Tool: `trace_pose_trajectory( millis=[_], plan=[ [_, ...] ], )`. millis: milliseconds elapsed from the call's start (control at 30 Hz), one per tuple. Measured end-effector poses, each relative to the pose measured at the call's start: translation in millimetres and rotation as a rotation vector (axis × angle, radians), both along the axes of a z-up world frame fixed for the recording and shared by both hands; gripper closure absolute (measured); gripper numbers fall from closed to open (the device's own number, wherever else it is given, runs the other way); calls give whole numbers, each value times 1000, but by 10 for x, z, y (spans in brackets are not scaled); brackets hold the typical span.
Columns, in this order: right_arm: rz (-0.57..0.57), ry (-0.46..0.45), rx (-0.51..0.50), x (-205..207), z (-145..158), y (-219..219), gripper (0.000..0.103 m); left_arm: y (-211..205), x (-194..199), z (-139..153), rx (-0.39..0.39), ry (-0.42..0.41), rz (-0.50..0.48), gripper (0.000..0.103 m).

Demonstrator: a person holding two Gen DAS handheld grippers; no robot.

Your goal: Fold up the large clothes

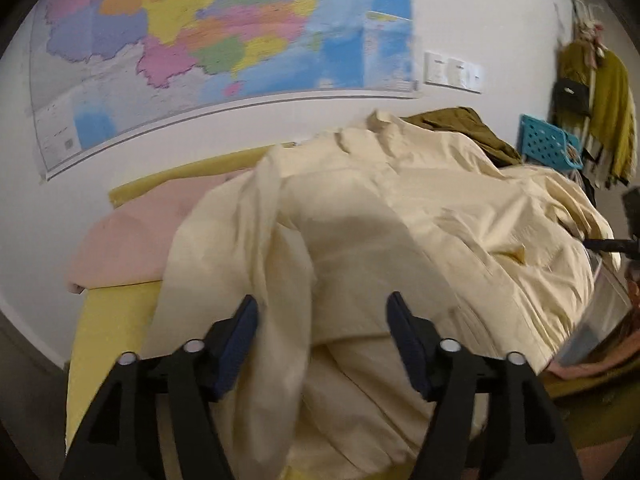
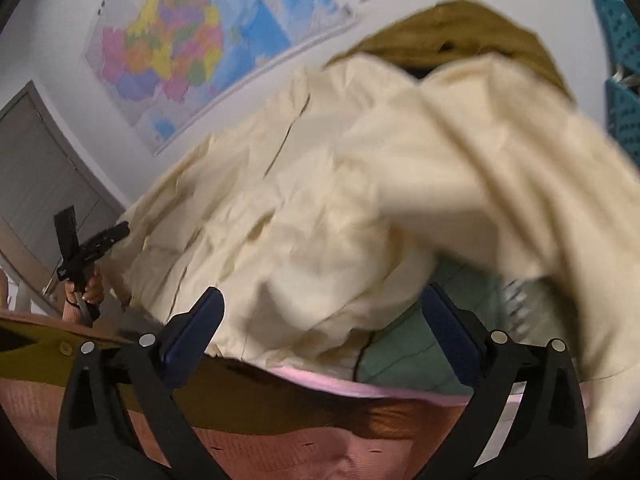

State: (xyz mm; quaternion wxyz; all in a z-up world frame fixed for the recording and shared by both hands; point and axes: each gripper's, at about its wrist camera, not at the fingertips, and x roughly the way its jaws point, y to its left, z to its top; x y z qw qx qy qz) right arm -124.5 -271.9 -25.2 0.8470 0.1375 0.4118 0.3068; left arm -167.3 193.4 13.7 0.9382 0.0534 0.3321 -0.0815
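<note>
A large cream garment (image 1: 380,220) lies crumpled in a heap across the yellow surface (image 1: 108,320). My left gripper (image 1: 320,309) hangs just over its near folds, jaws wide apart, with loose cloth under the gap and neither pad pressing on it. In the right wrist view the same cream garment (image 2: 304,208) fills the middle, blurred on its right side. My right gripper (image 2: 323,294) stands open at its near edge, nothing pinched. A hand (image 2: 86,292) at the far left carries the other gripper beside the garment's edge.
An olive garment (image 1: 460,124) lies behind the cream one, with a pink cloth (image 1: 132,240) to its left. A green garment (image 2: 420,352) and a salmon knit (image 2: 280,452) lie near the right gripper. A teal basket (image 1: 544,140) and hung clothes stand right, under the wall map (image 1: 200,40).
</note>
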Motion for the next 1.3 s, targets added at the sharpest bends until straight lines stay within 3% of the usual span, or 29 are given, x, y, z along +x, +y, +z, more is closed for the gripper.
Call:
trace_pose_trajectory(
  millis=[133,167,200,267,400,467,533,633,667,700,867,1000,1167,1300],
  plan=[
    [2,59,17,146,-229,127,7,-102,-46,-58,36,7,-10,32],
    [12,43,34,149,-213,143,34,-104,-29,-63,37,11,6,31],
    [40,50,77,156,-203,163,69,-94,13,-61,31,16,16,31],
    [53,80,135,164,-162,159,85,-68,57,-38,29,18,44,31],
    [-9,-34,197,-98,291,-182,95,32,83,61,14,-3,68,31],
    [-72,-79,173,-202,448,-377,95,47,90,123,7,-22,67,31],
    [-103,-57,109,-208,444,-455,95,33,136,163,19,-33,80,30],
    [-156,83,-107,-49,194,-437,68,-43,310,120,79,-9,96,28],
    [-168,86,-167,-26,189,-412,50,-68,360,109,95,0,99,28],
    [-186,72,-211,-19,225,-394,38,-88,450,99,108,11,97,28],
    [-164,-188,-223,62,928,-214,29,-172,864,248,124,-3,88,27],
    [-75,-264,-257,612,1046,294,29,-415,1327,390,161,-26,60,20],
    [90,-200,-317,1571,798,1170,29,-756,2046,171,264,77,32,20],
    [165,-125,-454,2196,392,1781,26,-823,2388,-76,233,200,-21,20]
  ],
)
